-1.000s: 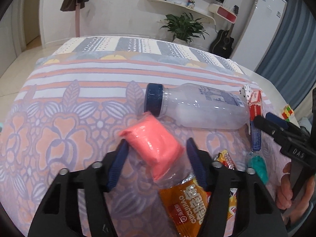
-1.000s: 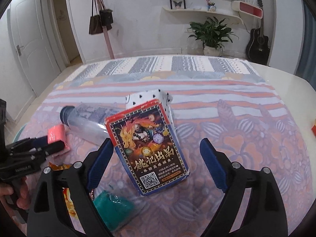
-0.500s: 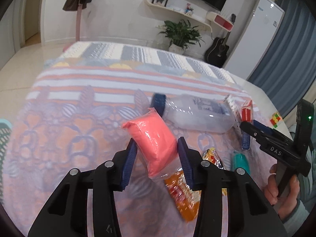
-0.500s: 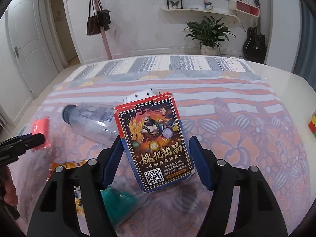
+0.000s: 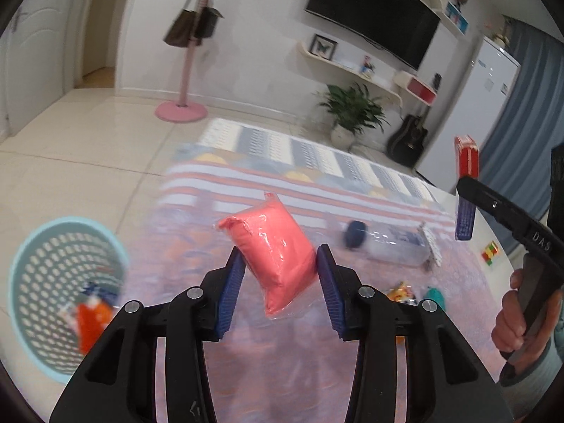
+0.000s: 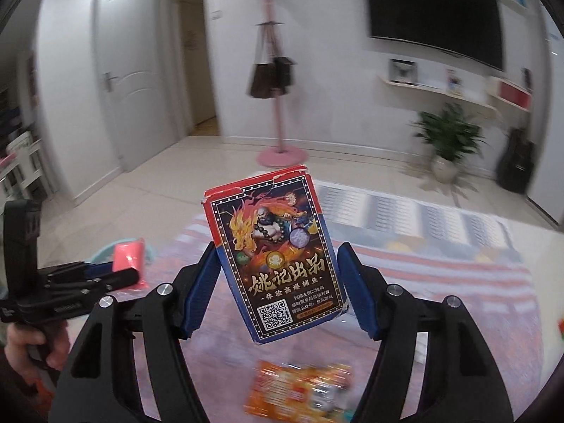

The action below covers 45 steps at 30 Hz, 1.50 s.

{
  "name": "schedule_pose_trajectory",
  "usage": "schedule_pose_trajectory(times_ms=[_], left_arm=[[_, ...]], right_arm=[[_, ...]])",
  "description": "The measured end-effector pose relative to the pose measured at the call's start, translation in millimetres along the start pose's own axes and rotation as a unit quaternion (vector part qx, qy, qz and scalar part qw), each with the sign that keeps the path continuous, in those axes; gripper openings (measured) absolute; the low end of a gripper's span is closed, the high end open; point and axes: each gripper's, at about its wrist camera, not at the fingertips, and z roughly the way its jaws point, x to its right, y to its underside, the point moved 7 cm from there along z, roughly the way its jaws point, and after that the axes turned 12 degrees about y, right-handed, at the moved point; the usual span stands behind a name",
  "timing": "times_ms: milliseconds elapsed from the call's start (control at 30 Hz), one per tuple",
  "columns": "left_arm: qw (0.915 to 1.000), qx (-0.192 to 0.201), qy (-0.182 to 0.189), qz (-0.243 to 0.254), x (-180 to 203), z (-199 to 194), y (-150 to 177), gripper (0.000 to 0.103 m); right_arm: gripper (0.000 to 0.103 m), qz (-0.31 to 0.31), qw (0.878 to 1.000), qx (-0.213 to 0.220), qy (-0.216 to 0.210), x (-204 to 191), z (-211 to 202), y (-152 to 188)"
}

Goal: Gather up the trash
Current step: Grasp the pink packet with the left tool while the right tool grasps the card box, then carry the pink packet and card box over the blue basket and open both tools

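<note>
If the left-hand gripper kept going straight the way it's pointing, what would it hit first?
Probably the patterned tablecloth. The left gripper, shut on the pink packet, aims down across the table; the plastic bottle lies off to the right, the basket left. Depth is unclear.

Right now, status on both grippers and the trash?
Left gripper shut on pink packet, lifted. Right gripper shut on card box, lifted. Teal basket down left, path clear. Bottle, wrappers still on table.

Bright even indoor light; motion blur; fisheye-bent, dark-vignetted edges.
</note>
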Motion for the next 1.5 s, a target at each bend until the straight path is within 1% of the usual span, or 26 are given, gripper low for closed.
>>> schedule_pose_trajectory(times_ms=[167, 333, 400, 500, 600, 700, 833, 1033, 1100, 1133, 1167, 1233, 1400, 1500], left_arm=[[0.9988, 0.021, -0.042, -0.013, -49.1, -42.4, -3.3, 0.041], [0.9953, 0.042, -0.074, -0.048, -101.5, -77.5, -1.2, 0.041], [0.9929, 0.046, -0.093, -0.059, -123.2, -89.6, 1.7, 0.041], [0.9900, 0.055, -0.101, -0.083, -149.9, -102.0, 6.7, 0.041], [0.9873, 0.061, -0.102, -0.106, -170.1, -110.3, 11.4, 0.041], [0.9855, 0.062, -0.109, -0.113, -180.5, -113.8, 14.6, 0.041], [0.9836, 0.057, -0.113, -0.129, -194.1, -115.1, 19.5, 0.041], [0.9807, 0.046, -0.126, -0.142, -209.2, -117.4, 30.5, 0.041], [0.9791, 0.049, -0.127, -0.151, -212.9, -120.5, 32.2, 0.046], [0.9782, 0.053, -0.128, -0.155, -215.1, -123.7, 33.1, 0.054], [0.9775, 0.056, -0.130, -0.156, -216.7, -126.4, 33.9, 0.061], [0.9763, 0.061, -0.137, -0.156, -218.3, -129.9, 33.8, 0.065], [0.9758, 0.065, -0.133, -0.160, -219.1, -133.5, 35.7, 0.065], [0.9767, 0.068, -0.133, -0.155, -216.3, -133.4, 34.3, 0.065]], right_arm=[[0.064, -0.020, 0.998, -0.015, -0.059, -69.4, 12.3, -16.1], [0.064, -0.048, 0.993, -0.031, -0.102, -137.7, 25.1, -23.1], [0.064, -0.057, 0.991, -0.038, -0.112, -161.8, 31.5, -24.5], [0.064, -0.077, 0.989, -0.044, -0.123, -196.4, 38.7, -24.8], [0.064, -0.082, 0.986, -0.057, -0.136, -219.5, 45.2, -21.9], [0.064, -0.092, 0.983, -0.070, -0.142, -239.6, 52.6, -14.9], [0.065, -0.100, 0.979, -0.095, -0.152, -263.1, 67.6, -3.1], [0.066, -0.090, 0.971, -0.145, -0.168, -292.8, 91.3, 15.5], [0.066, -0.083, 0.968, -0.157, -0.175, -298.5, 96.1, 18.5], [0.066, -0.078, 0.967, -0.164, -0.181, -300.9, 97.9, 19.8], [0.066, -0.073, 0.966, -0.167, -0.186, -301.9, 98.7, 20.5], [0.066, -0.067, 0.965, -0.171, -0.190, -300.4, 99.7, 20.8], [0.066, -0.057, 0.964, -0.176, -0.190, -291.8, 101.0, 23.8], [0.066, -0.047, 0.964, -0.182, -0.190, -282.8, 101.7, 26.7]])
